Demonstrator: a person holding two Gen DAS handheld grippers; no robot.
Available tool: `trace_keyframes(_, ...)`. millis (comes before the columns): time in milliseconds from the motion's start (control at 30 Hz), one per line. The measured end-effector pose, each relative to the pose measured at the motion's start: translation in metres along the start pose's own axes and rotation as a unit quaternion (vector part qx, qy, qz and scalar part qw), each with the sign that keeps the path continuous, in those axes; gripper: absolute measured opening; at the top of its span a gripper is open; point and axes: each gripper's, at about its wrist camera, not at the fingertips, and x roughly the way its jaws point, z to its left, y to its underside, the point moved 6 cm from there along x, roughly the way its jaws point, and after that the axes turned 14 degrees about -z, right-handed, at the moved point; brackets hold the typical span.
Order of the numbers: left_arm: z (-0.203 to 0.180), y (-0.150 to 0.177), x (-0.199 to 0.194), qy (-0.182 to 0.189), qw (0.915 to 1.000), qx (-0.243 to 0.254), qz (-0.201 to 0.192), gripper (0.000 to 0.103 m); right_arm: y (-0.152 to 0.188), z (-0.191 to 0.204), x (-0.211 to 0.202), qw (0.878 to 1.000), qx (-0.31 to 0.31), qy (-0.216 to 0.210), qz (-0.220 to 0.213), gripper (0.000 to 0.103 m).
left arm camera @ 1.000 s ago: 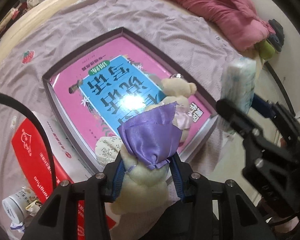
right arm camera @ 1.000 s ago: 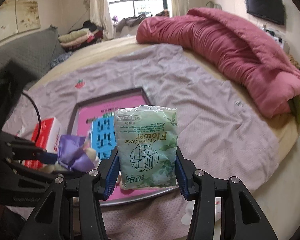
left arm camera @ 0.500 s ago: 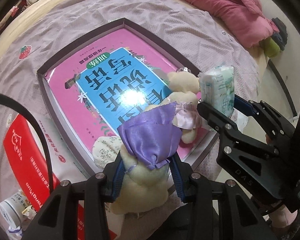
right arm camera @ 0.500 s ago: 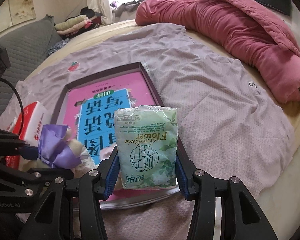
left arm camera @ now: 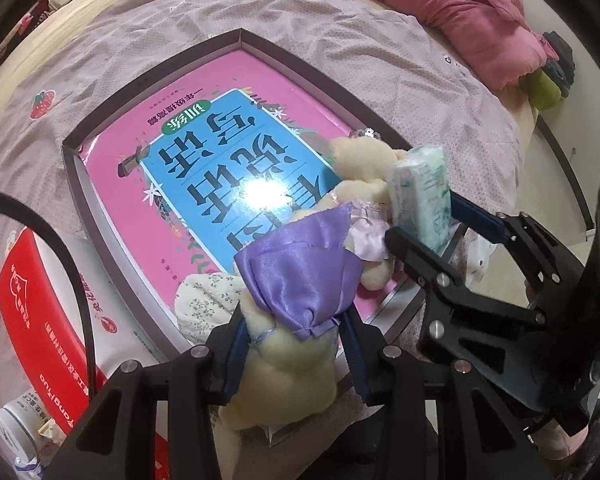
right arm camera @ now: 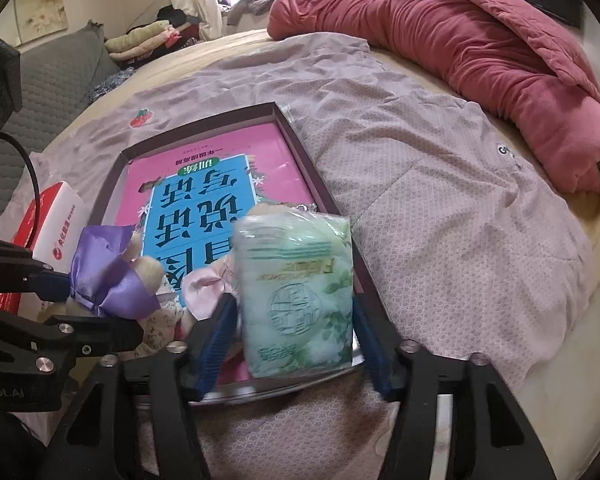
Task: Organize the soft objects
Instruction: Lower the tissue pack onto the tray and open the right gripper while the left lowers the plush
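My right claw pinches the tissue pack upright over the tray's near corner, beside a bear already inside; my left claw grips the plush bear at the tray's near rim.

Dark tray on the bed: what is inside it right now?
The dark tray holds a pink and blue book covering most of its floor. A cream plush bear and a floral cloth piece lie on the book. Anything beneath the book is hidden.
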Motion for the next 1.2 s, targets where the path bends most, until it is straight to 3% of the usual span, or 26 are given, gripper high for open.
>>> trace_keyframes(100, 0.000, -0.001, 0.000, -0.004, 1.0000, 0.003, -0.001, 0.044, -0.003, -0.001, -0.008, 1.000, -0.007, 0.014, -0.017, 0.073)
trace_keyframes(667, -0.002, -0.005, 0.012, -0.031, 0.9990, 0.027, 0.016, 0.047, -0.022, -0.015, -0.055, 0.996, -0.026, 0.054, -0.059, 0.074)
trace_keyframes(900, -0.011, -0.007, 0.015, -0.018, 0.9984, 0.045, 0.028, 0.051, -0.038, -0.028, -0.078, 0.994, -0.022, 0.076, -0.074, 0.074)
trace_keyframes(1200, -0.006, -0.014, 0.012, -0.002, 0.9994, 0.018, 0.028, 0.061, -0.047, -0.030, -0.101, 0.992, -0.028, 0.097, -0.080, 0.074)
